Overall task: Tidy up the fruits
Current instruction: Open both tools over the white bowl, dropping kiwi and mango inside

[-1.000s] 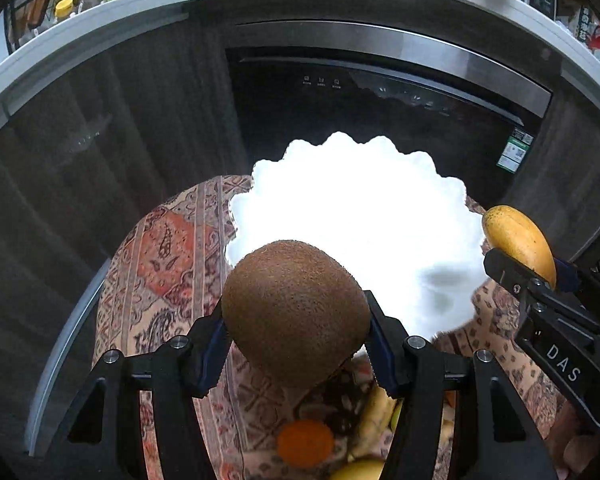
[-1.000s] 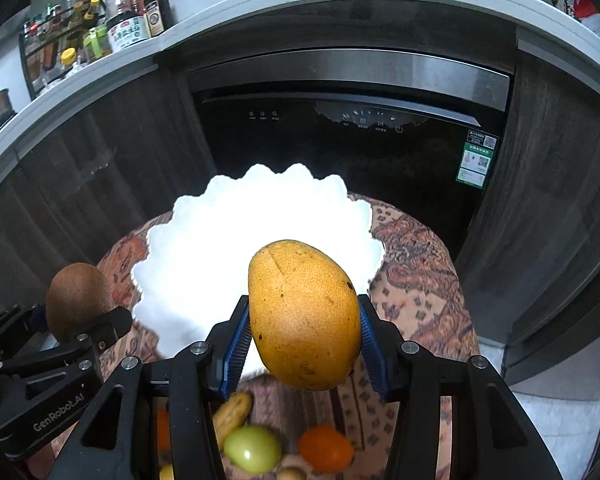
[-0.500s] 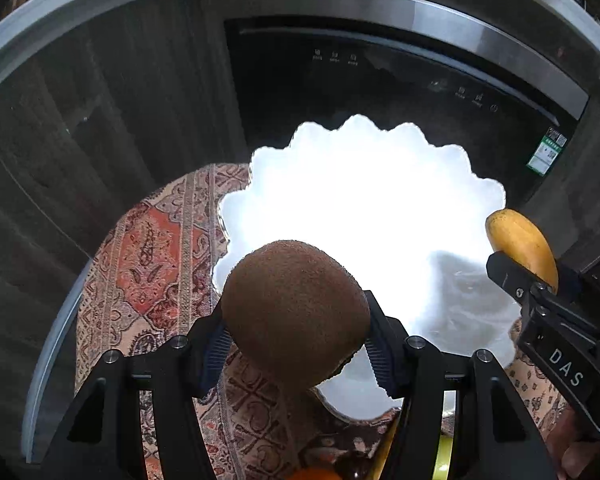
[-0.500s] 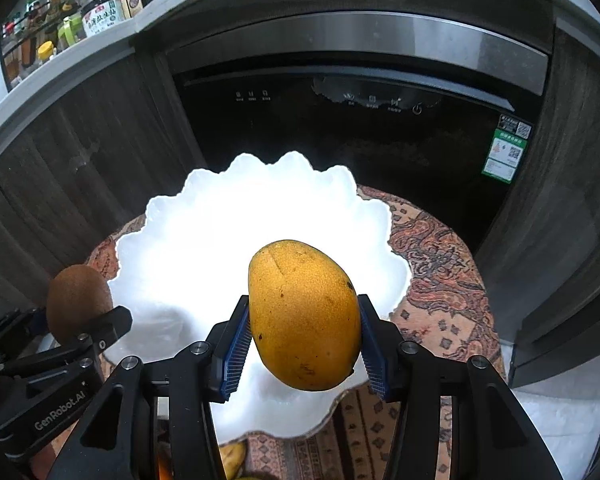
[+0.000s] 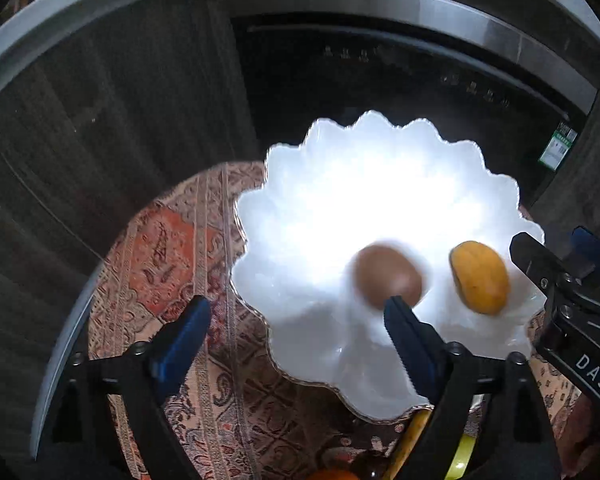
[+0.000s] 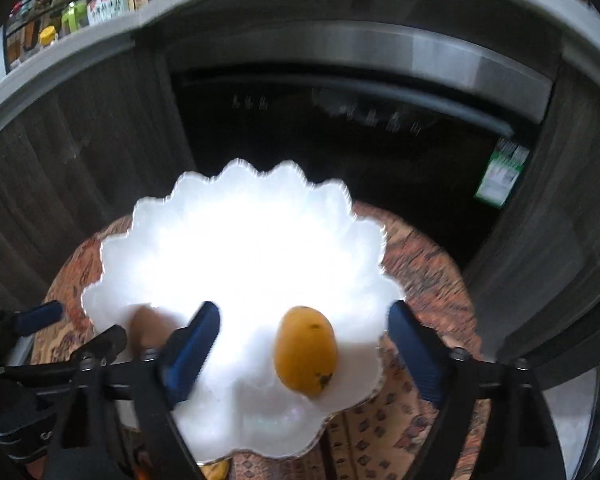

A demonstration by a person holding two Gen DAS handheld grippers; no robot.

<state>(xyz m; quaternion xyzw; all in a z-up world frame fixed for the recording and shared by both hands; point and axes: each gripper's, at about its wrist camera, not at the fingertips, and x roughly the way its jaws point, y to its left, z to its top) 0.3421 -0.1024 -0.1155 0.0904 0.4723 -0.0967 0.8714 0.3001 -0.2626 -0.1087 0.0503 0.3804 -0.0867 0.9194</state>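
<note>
In front of the dark cabinet fronts and the black-fronted appliance (image 5: 400, 92) with its steel handle bar stands a small round table covered by a patterned cloth (image 5: 168, 264) in red, tan and brown. On that cloth sits a large white scalloped dish (image 5: 300, 208), overexposed so its inner relief cannot be read; its rim (image 6: 112, 240) lies clear of the cloth's edge on the near side. The left gripper (image 5: 296, 320) hangs over the dish's near-left rim, its jaws spreading apart with nothing between the blue pads; the right-hand pad tip overlaps the kiwi in this view, but contact cannot be confirmed. The right gripper (image 6: 304, 324) is over the dish's near-right part, its jaws likewise spreading; the mango lies between them in the picture, below and clear of both pads. The mango (image 6: 306, 350), yellow-orange with dark specks, rests in the dish near its front-right rim. The kiwi (image 5: 388, 276), brown and motion-blurred, is in the dish just left of the mango (image 5: 480, 278), the two apart. At the lower edge, partly hidden, further fruit (image 5: 414, 432) lies on the cloth. Bottles (image 6: 104, 4) stand on the counter at upper left.
</note>
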